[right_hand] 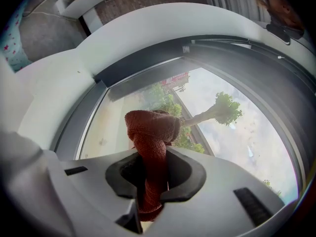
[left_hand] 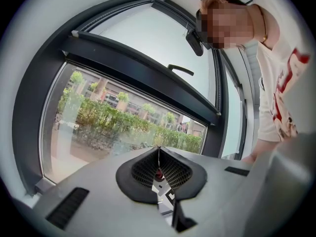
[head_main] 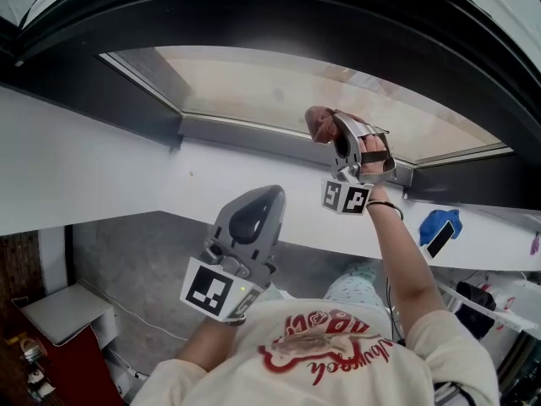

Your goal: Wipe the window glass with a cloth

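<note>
Right gripper [right_hand: 153, 164]: jaws clamped on the red-brown cloth [right_hand: 148, 127]; the cloth stands bunched beyond the jaw tips, its knotted end turned toward the window glass [right_hand: 232, 132]; contact with the pane cannot be confirmed. In the head view the cloth sits at the lower edge of the glass, just above the grey frame [head_main: 245, 132]. Left gripper [left_hand: 159, 157]: jaws pressed together, nothing between them; it is held below the white sill [head_main: 110, 172], well apart from the glass, pointing toward the window.
</note>
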Motion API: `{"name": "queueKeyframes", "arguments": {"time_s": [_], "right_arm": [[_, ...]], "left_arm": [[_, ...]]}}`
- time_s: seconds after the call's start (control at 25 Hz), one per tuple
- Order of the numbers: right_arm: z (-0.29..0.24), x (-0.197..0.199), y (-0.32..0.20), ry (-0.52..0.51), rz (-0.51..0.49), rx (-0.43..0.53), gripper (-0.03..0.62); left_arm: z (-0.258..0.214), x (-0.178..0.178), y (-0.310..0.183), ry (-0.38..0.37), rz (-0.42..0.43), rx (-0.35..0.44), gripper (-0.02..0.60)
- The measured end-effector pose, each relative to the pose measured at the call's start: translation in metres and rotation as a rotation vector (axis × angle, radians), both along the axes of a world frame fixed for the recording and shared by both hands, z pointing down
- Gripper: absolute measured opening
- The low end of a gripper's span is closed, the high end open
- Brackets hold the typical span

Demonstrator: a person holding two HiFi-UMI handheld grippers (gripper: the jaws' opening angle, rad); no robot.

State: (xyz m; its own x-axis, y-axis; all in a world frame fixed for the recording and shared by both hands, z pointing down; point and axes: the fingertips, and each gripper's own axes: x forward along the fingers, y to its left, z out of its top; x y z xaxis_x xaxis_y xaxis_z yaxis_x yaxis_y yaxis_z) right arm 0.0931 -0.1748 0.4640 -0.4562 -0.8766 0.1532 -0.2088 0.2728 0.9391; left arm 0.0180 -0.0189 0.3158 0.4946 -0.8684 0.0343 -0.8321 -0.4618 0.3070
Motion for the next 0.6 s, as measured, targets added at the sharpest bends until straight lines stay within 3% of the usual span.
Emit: {"name": "queueKeyframes", "arguments": {"time_s": [0.6], "right_arm": [[0.046,0.001,-0.002,0.048,0.007,-0.062,0.066]], "left_arm": [[0.014,0.000,-0.007,0.009,0.013,-0.025,0.021]]}}
